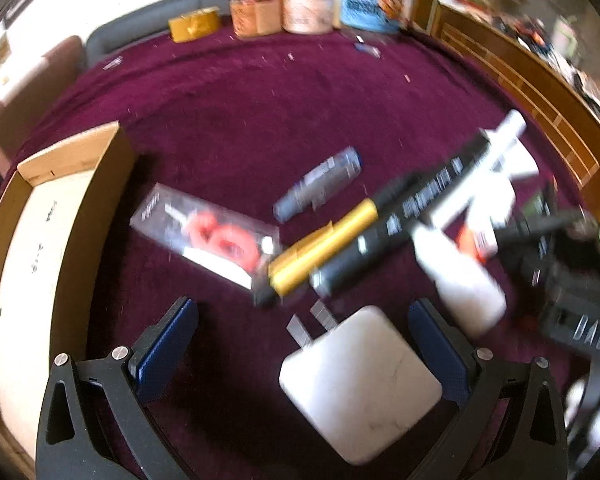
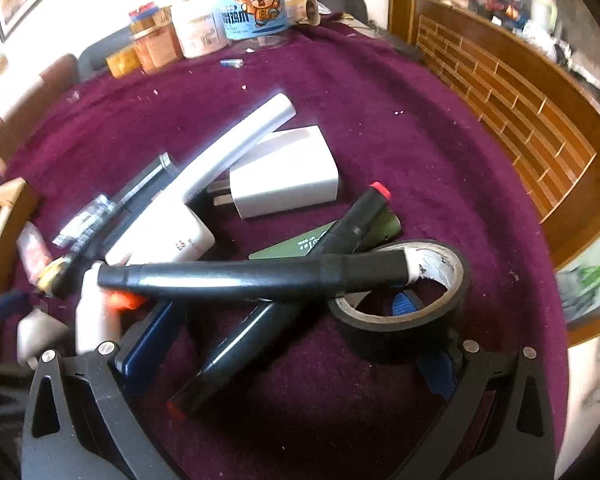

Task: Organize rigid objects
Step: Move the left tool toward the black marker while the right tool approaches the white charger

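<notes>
Left tongs spread wide over a fuzzy maroon table, straddling a smooth, square white charger with two metal prongs, not touching it; beyond, blurred by motion, a clear plastic case holding something red, a gold tube, a black cylinder and a cardboard box at the left edge. Right tongs likewise spread, over a heap of rigid things mid-table: glossy black pen lying across a black tape roll, the right blue pad half hidden inside that roll. Jars along the far edge hard to make out.
</notes>
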A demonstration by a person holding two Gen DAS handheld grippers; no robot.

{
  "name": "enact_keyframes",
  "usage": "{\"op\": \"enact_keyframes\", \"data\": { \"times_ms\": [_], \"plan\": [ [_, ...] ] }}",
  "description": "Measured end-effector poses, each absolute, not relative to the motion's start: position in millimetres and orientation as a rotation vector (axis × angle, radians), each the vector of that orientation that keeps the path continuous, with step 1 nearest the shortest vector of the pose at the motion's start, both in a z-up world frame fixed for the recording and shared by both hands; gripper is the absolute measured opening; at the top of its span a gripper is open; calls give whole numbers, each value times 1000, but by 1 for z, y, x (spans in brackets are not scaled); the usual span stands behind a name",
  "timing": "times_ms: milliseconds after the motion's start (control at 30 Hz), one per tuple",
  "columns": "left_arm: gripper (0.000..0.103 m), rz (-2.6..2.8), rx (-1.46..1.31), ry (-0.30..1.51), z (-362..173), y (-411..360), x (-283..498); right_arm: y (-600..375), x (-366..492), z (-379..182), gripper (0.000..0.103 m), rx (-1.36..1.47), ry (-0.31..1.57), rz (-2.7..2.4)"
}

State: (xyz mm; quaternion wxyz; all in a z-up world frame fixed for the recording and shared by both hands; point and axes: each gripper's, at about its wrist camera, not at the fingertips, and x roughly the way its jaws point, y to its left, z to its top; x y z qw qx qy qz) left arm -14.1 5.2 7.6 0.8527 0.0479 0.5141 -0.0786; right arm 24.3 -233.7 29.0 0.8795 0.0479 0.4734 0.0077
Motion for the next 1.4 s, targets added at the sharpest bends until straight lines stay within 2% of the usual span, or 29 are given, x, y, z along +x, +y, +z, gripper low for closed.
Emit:
{"op": "enact_keyframes", "data": {
  "times_ms": [133,267,333,500,600,733,800,933,1067,1200,1300,1400],
  "plan": [
    [102,-189,115,1026,7,7,-37,-242,26,31,103,207,1035,24],
    [102,-185,119,1004,6,7,-40,-223,34,24,103,55,1108,-19],
    [102,-182,130,1008,5,7,-37,-214,33,23,103,-9,1096,-39],
    [102,-155,170,982,5,2,-39,-216,22,28,102,53,1060,-100],
    [102,-174,105,1005,4,10,-36,-222,-13,63,99,81,877,-133],
    [102,-169,121,1002,5,7,-37,-219,-78,113,103,45,448,-206],
    [102,-172,115,1004,5,8,-36,-224,-81,114,103,82,383,-166],
    [101,-199,74,1002,7,14,-35,-242,-37,98,103,145,585,-212],
    [99,-304,-84,1032,21,39,-41,-265,-18,81,103,182,593,-269],
    [99,-297,-39,866,57,61,-64,-277,-21,67,101,224,571,-261],
    [100,-309,7,804,71,65,-67,-273,-30,80,100,244,502,-263],
    [100,-297,110,784,72,50,-58,-268,-29,78,100,231,521,-253]
  ]
}}
